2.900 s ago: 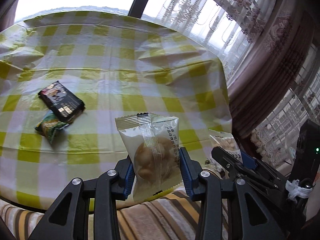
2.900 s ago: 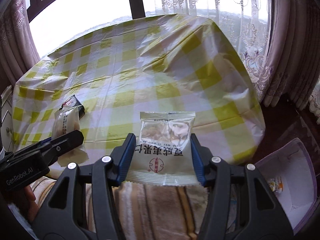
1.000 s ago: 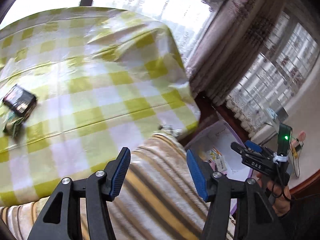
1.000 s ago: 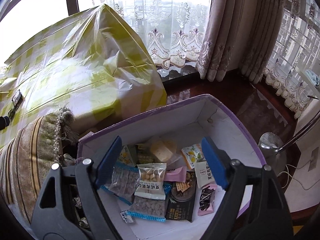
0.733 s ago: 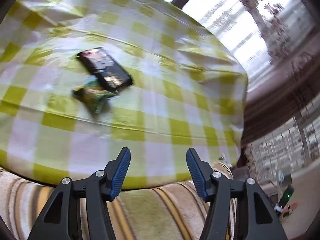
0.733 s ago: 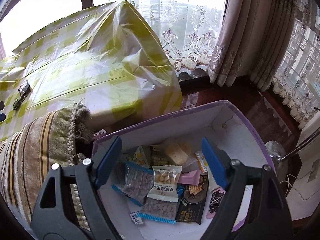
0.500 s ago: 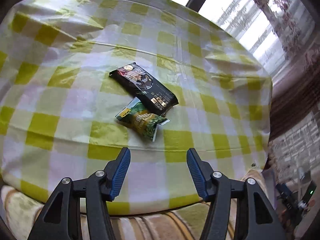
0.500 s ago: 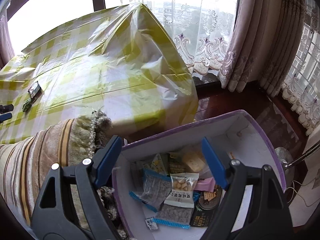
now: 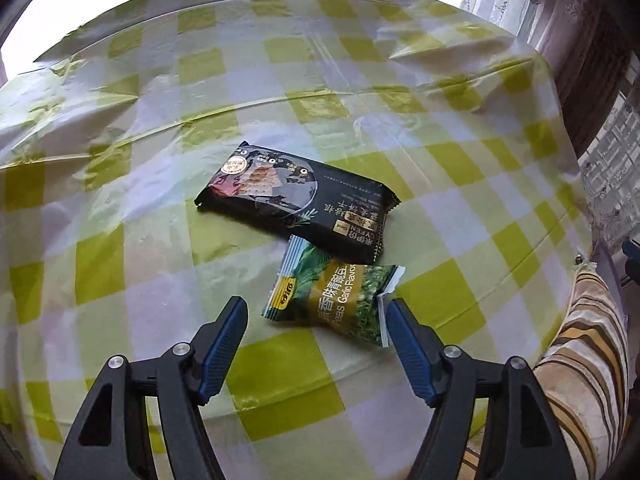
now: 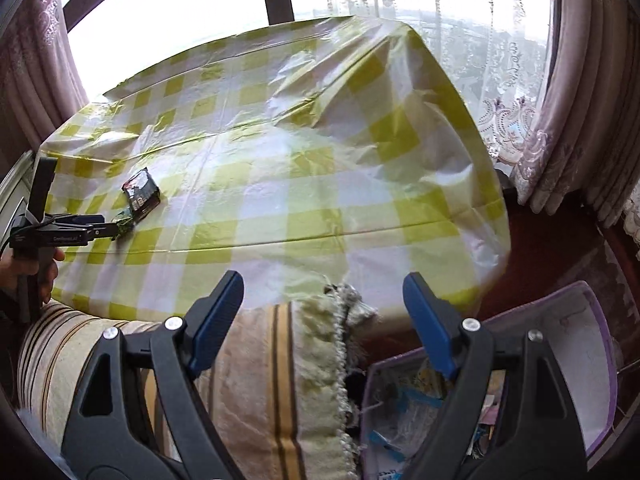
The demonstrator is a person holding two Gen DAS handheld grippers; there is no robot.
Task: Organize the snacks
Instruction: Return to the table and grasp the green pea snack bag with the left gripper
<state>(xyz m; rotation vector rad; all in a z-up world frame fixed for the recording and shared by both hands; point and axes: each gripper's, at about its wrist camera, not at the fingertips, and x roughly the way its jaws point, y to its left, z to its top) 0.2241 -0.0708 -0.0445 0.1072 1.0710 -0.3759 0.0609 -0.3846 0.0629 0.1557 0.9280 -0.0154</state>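
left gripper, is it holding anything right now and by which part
Nothing is held. The left gripper has its jaws opening above the green garlic-pea snack packet on the yellow checked tablecloth, not pressing on it.

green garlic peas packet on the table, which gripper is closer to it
Left. The left gripper hangs just above the green garlic peas packet, jaws opening, not touching. The right gripper is far off, over the striped cushion.

"Peas Garlic Flavor" on green packet point(image 9: 332, 300)
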